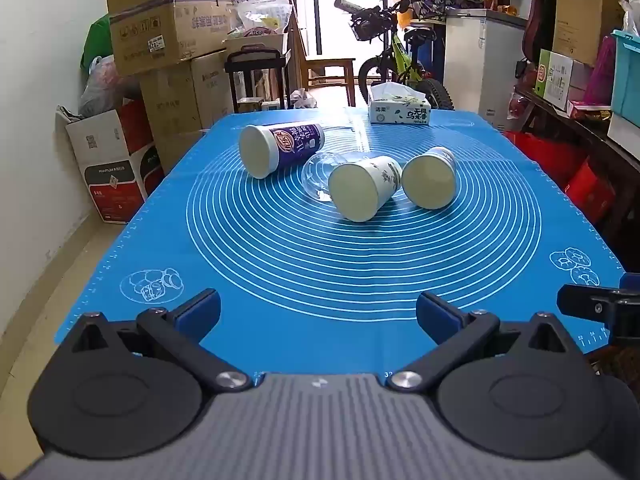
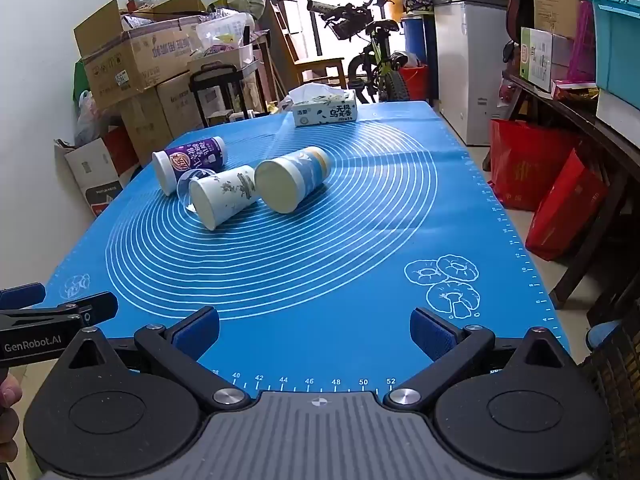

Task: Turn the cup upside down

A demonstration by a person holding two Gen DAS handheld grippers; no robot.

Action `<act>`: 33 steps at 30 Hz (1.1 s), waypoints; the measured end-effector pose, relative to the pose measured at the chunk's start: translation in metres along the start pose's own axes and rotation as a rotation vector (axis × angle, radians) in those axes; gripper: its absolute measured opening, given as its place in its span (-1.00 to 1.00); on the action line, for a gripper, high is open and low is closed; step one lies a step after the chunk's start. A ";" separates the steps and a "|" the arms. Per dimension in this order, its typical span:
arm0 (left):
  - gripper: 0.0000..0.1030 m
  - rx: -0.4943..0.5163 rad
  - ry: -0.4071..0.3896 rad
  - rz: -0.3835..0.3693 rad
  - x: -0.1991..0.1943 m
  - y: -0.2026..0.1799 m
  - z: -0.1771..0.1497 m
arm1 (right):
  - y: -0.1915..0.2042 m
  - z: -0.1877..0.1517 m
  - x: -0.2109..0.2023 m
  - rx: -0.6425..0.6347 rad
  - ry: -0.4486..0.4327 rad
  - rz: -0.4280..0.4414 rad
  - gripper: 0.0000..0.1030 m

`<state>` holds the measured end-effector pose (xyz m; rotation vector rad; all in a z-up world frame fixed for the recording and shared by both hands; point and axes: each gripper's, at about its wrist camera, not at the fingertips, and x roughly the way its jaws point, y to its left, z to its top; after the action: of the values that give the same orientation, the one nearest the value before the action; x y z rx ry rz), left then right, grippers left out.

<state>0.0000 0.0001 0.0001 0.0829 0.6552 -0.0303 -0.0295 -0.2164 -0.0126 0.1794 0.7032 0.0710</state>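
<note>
Left wrist view: three paper cups and one clear cup are seen lying sideways on the blue mat. Left gripper and right gripper are both spread wide, nothing held.

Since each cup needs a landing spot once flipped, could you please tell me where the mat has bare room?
Free: the near mat between both open claws and the cups, and the right side beside the blue-banded cup. Crowded: the purple cup, clear cup and floral cup cluster.

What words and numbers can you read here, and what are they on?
"GenRobot.AI": on the left gripper.
"40 42 44 46 48 50 52": along the blue mat edge.
Tissue box, purple cup and cardboard boxes: print too blurred to read.
</note>
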 end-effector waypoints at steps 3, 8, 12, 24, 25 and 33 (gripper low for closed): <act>0.99 0.002 0.001 0.001 0.000 0.000 0.000 | -0.001 0.000 0.000 0.001 0.003 0.001 0.99; 0.99 0.007 0.003 0.006 0.000 -0.001 0.000 | 0.000 -0.001 0.000 0.002 0.002 0.001 0.99; 0.99 0.005 0.003 0.011 0.003 0.000 0.001 | -0.001 -0.002 0.000 -0.006 0.005 0.001 0.99; 0.99 0.006 -0.001 0.015 0.000 0.000 0.000 | -0.001 -0.001 -0.001 -0.012 0.001 -0.002 0.99; 0.99 0.006 -0.003 0.017 0.000 -0.001 0.000 | 0.000 -0.001 -0.001 -0.013 0.000 -0.003 0.99; 0.99 0.006 -0.006 0.020 -0.001 -0.001 0.000 | 0.002 -0.001 -0.001 -0.022 -0.001 -0.007 0.99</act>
<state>-0.0011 -0.0008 0.0003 0.0955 0.6486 -0.0134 -0.0312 -0.2144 -0.0121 0.1558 0.7021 0.0722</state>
